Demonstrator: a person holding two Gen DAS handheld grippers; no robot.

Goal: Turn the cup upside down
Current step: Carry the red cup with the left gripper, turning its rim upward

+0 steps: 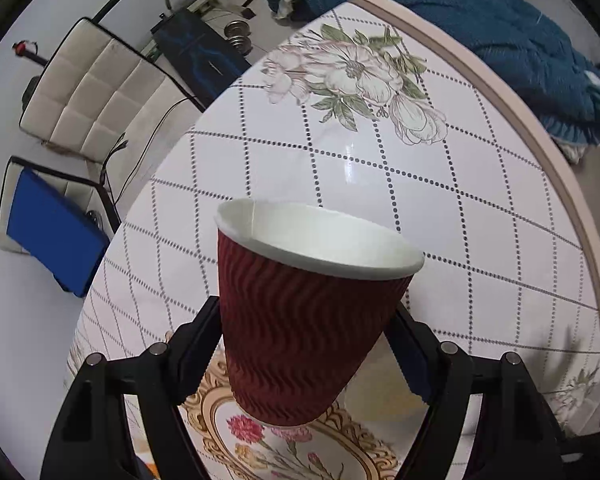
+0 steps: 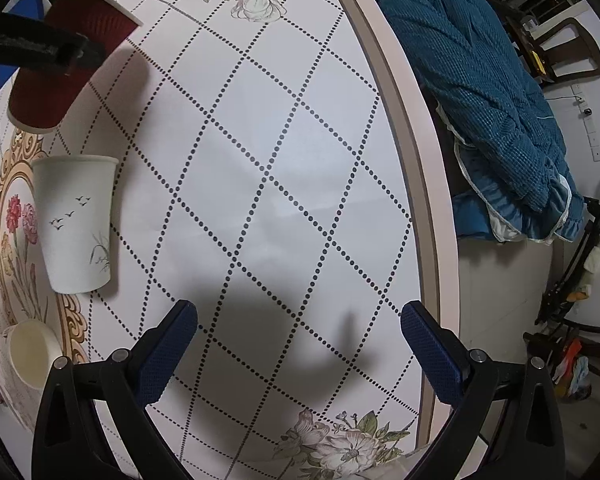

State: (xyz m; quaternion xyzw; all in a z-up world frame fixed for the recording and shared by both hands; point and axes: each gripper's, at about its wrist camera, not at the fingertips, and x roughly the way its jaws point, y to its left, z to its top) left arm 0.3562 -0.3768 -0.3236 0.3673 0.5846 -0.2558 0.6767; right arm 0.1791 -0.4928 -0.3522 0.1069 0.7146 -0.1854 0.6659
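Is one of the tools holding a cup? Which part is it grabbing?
Yes. The left tool pinches the red cup by its ribbed side wall, below the white rim. The right tool is open and holds nothing.

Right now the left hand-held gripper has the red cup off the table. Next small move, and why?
Probably roll the left hand-held gripper so the red cup tips mouth-down. Its fingers are clamped on the cup's ribbed sides, the white rim faces up, and its base hangs above the table, so there looks to be room to turn. The right hand-held gripper is open and apart.
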